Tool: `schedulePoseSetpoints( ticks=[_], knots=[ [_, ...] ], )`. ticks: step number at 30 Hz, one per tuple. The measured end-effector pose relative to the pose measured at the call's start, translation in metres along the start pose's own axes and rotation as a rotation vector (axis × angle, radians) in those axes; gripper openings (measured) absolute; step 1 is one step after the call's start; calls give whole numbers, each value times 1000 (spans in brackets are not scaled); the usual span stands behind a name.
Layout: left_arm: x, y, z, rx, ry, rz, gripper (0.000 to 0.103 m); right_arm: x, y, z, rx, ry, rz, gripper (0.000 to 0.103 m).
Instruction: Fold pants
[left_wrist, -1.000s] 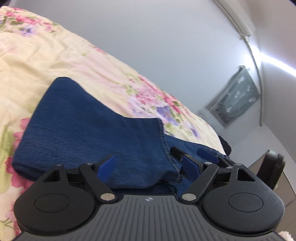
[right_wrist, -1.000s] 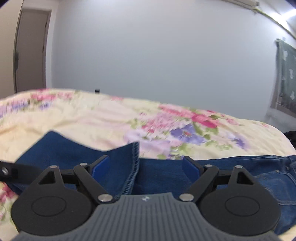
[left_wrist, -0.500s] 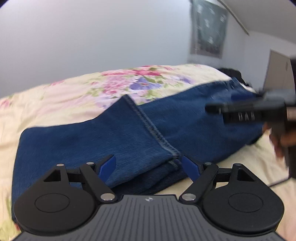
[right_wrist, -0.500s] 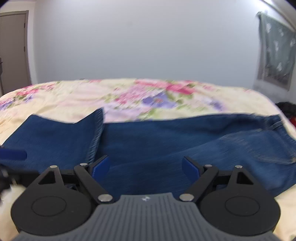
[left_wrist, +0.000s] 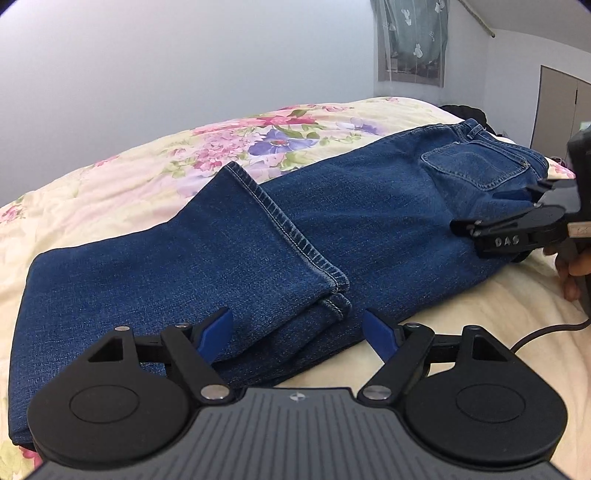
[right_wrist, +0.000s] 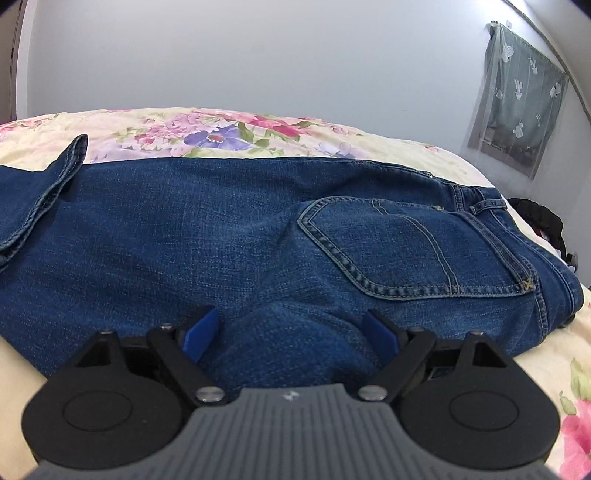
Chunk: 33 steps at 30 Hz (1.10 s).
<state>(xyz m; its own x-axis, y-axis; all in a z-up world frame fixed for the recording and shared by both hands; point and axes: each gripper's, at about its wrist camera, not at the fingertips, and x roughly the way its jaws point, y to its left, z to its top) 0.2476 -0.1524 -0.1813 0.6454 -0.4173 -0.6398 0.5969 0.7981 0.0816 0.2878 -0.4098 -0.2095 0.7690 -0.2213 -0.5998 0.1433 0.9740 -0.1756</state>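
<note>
The blue jeans (left_wrist: 369, 229) lie on the floral bedspread (left_wrist: 129, 192), legs stacked and the lower legs already doubled back, so that the hems (left_wrist: 291, 232) cross the thighs about midway along the garment. The remaining step, as judged from this layout, is to bring one end over the other.

Procedure for the step in hand:
- Take both denim layers at the near edge, not the top layer only.
- Close the two tools at the same depth so the new crease runs square to the side seam.
- Lift low and carry across without dragging the hems out of line.

Left gripper (left_wrist: 297, 328): fingers spread wide, holding nothing. The near corner of the folded leg lies between and just beyond the fingertips.

Right gripper (right_wrist: 291, 328): fingers likewise wide apart and empty. A raised hump of denim below the back pocket (right_wrist: 413, 251) sits between them; whether the pads touch the cloth cannot be determined, since the fisheye view flattens depth here. From the left wrist view this tool (left_wrist: 517, 229) hovers at the seat end, near the waistband
</note>
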Motion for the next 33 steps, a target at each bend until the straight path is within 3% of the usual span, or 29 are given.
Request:
schedulePoseSetpoints(
  ticks=[6,10,11,15,20,24,30,33],
  knots=[
    [14,-9,1,69,14,20,93,-36,1,2,31,-110,0,82],
    [17,-8,1,30,12,5,88,-31,-1,-7,-2,-26,21,82],
    [17,-7,1,15,10,5,86,-29,-4,-10,24,-25,35,82],
    [12,-2,2,-33,-20,12,58,-30,-7,-7,46,-17,47,82],
    [10,-7,1,21,-22,49,43,-39,-7,-8,46,-21,56,82],
    [10,-26,-4,197,-9,96,44,-45,-7,-10,51,-23,55,82],
    [8,-38,-13,402,-23,146,58,-45,-2,-7,57,-16,54,82],
    [12,-39,-11,411,-17,163,58,-45,-1,-7,58,-16,55,82]
  ],
)
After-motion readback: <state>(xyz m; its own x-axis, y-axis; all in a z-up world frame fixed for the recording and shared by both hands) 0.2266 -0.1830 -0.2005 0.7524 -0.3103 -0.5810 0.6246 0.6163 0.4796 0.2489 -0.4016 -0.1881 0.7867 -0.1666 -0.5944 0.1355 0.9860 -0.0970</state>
